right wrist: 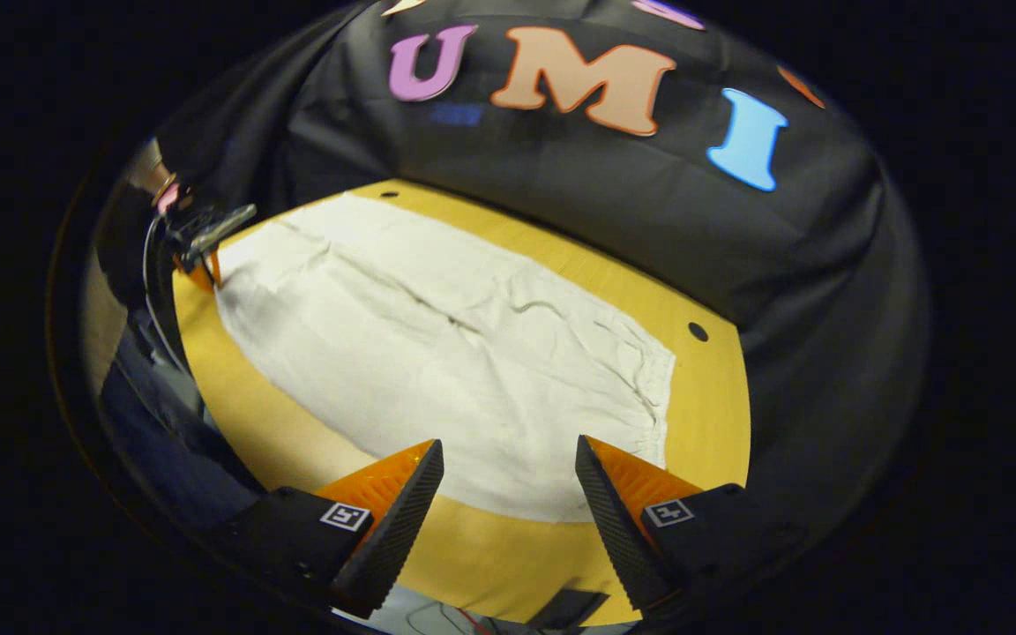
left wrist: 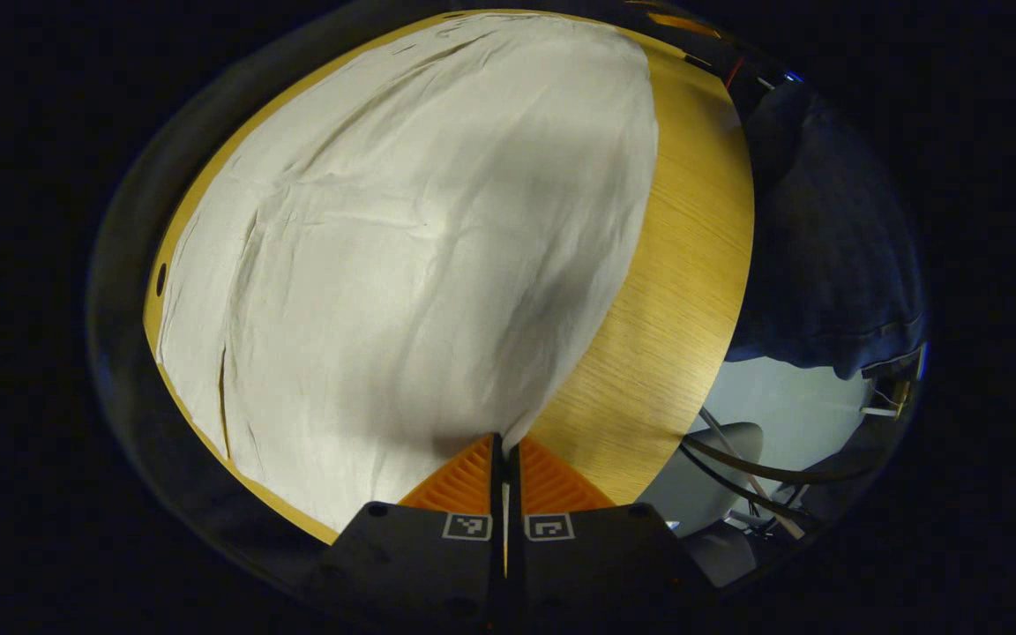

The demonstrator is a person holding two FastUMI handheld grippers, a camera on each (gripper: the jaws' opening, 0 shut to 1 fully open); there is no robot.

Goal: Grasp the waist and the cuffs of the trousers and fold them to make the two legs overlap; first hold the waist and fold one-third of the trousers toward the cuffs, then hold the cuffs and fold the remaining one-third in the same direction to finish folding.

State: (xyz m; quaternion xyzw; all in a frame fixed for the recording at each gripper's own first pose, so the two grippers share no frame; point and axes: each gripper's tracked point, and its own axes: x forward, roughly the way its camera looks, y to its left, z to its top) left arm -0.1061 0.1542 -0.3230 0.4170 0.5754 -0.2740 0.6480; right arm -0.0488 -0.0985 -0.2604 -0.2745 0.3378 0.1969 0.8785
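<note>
The pale trousers lie spread flat on the wooden worktop. The left tool pinches their corner; the right tool hangs spread wide above their near edge.

Pale trousers lie spread flat on the wooden table.

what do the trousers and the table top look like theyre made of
Trousers: a thin woven cloth, likely cotton or linen, pale and matt; it lies in soft creases, with gathered puckers at the waist end.
Table: looks like wood or a wood-grain laminate, warm yellow, smooth with a slight sheen; fine straight grain lines run across it. Solid wood or veneer cannot be told.
</note>
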